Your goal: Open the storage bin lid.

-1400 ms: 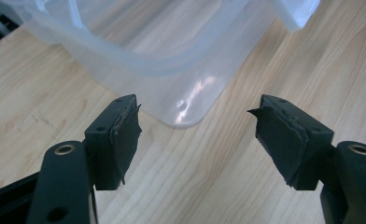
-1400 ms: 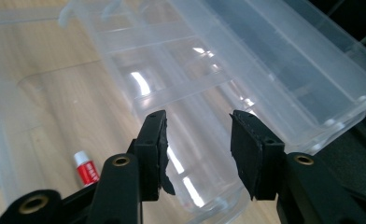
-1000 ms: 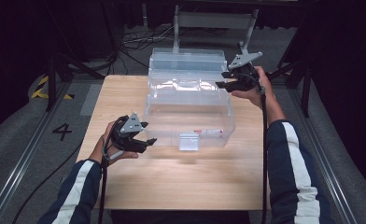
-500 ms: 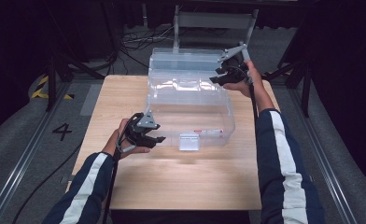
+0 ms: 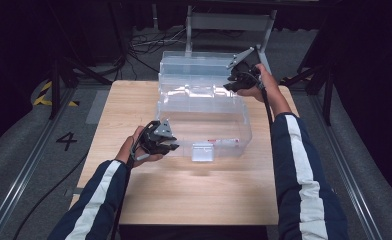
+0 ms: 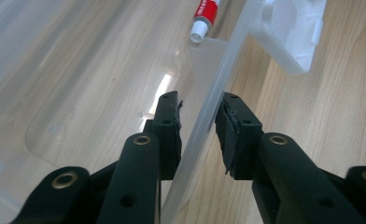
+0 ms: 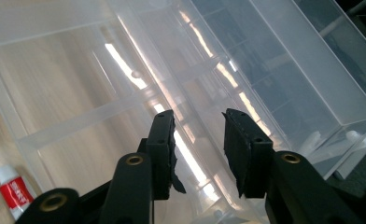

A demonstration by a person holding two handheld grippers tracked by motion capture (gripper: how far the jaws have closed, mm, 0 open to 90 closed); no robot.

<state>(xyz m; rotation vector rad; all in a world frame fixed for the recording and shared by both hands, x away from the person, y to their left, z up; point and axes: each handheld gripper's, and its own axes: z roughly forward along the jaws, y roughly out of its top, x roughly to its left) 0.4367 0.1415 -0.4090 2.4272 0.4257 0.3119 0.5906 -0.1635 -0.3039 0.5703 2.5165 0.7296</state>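
Left gripper (image 5: 160, 141) jaws, just closing, straddle the clear box (image 5: 204, 117) front-left rim, a gap still showing. Right gripper (image 5: 241, 75) jaws, also narrowing, flank the hinge edge at 1 o'clock. Both have moved in since a second ago; lift or lid-closing likely next.

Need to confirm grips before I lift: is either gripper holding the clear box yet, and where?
Not yet. The left gripper straddles the clear box's front wall, and the right gripper straddles its back edge. Both have been closing, fingers still apart from the plastic.
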